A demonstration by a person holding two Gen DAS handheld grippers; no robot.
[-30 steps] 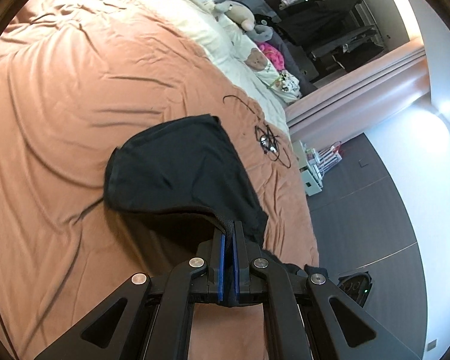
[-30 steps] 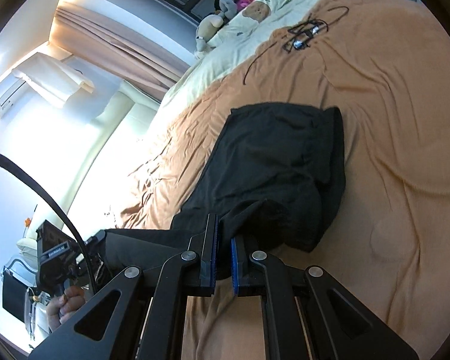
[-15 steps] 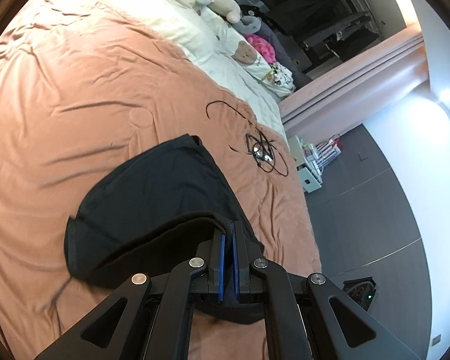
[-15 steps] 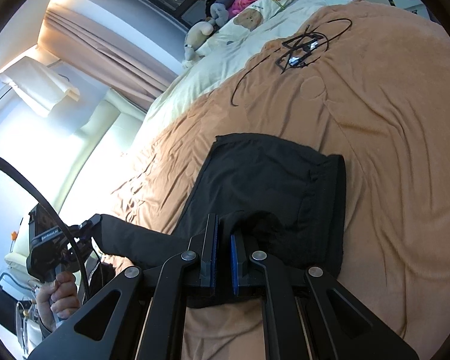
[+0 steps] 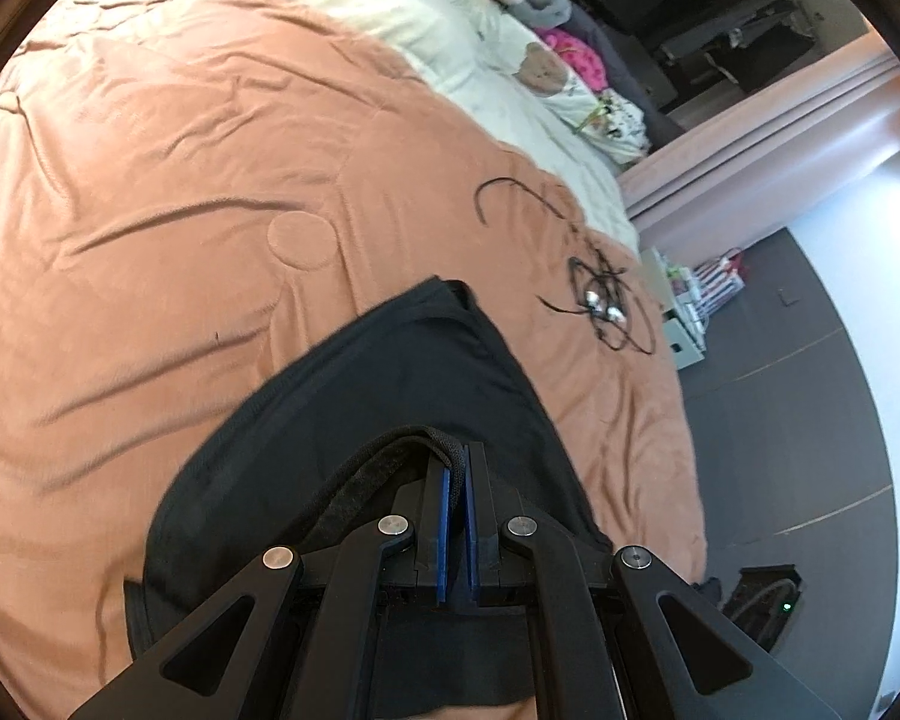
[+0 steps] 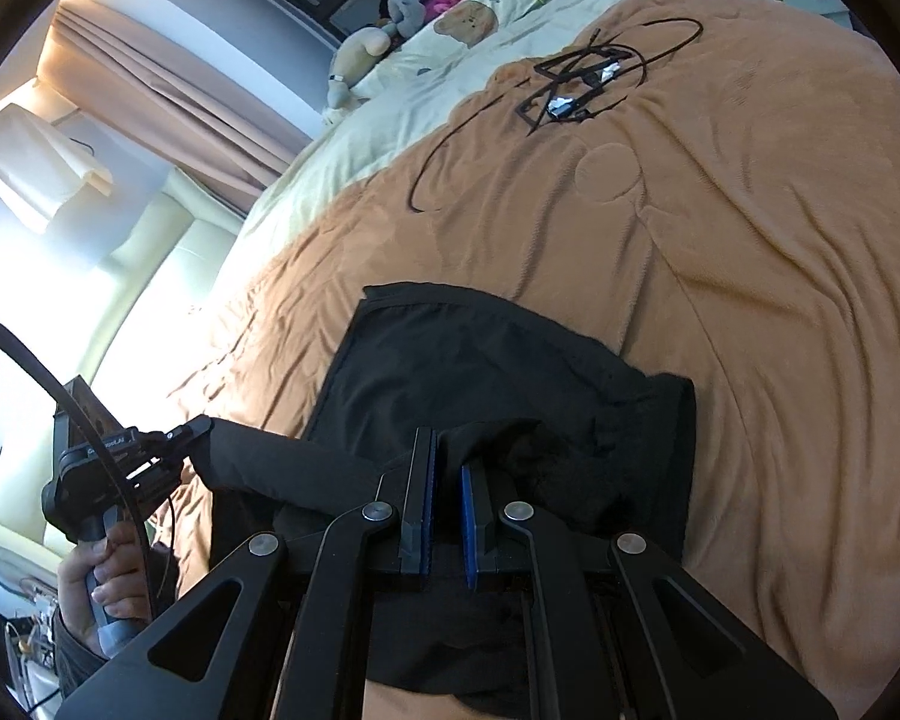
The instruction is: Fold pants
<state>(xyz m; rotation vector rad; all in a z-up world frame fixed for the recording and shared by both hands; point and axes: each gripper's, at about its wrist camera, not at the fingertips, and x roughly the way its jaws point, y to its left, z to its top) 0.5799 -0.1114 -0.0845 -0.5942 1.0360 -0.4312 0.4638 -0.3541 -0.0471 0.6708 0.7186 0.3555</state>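
Left-wrist view: an orange bedspread carries the black pants, partly folded near its edge. My left gripper pinches their waistband; my right gripper clamps a bunched fold. A black cable lies beyond.

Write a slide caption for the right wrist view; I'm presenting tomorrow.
Both grippers pinch black pants over an orange blanket.

Pants black, plain. Blanket salmon-orange, stitched circle motif. Sheet cream with brown bear print. Cable black. My fingers black, pads blue. Curtain tan. Floor dark grey.
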